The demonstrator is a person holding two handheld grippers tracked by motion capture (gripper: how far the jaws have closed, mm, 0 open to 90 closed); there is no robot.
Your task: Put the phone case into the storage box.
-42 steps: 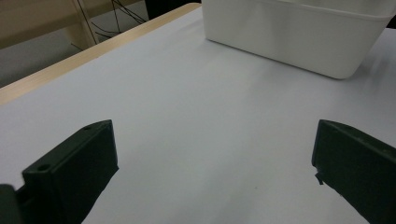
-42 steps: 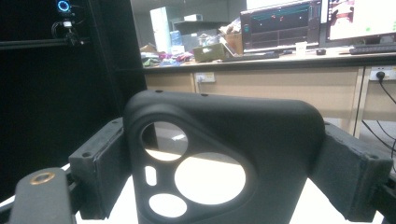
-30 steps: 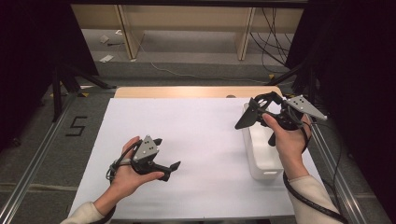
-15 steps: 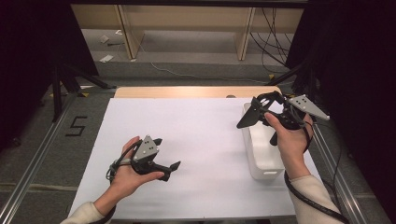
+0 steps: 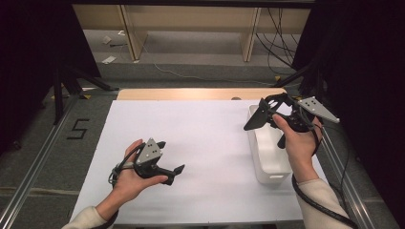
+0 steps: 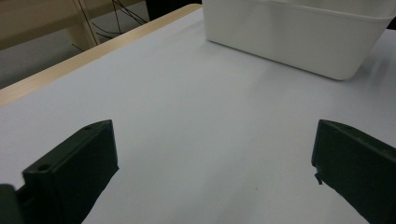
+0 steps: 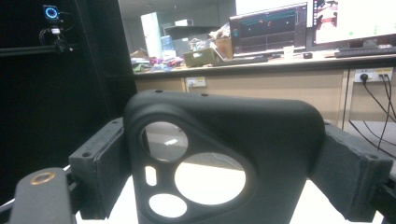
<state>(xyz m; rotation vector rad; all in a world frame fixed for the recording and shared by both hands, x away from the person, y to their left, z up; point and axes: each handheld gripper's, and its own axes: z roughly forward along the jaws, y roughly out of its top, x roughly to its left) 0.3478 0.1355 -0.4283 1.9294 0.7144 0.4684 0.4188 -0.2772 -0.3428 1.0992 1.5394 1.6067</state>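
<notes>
Phone case (image 7: 224, 158), black and matte, sits clamped across its width in the right gripper (image 5: 260, 114), held above the white bin (image 5: 267, 152). It looks light, thin and slightly flexible; gripping the side edges suits it. Left gripper (image 5: 172, 174) hovers open over the surface (image 5: 200, 138).

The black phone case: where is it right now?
The black phone case is clamped in the right claw, held up over the far end of the white bin at the table's right side.
</notes>
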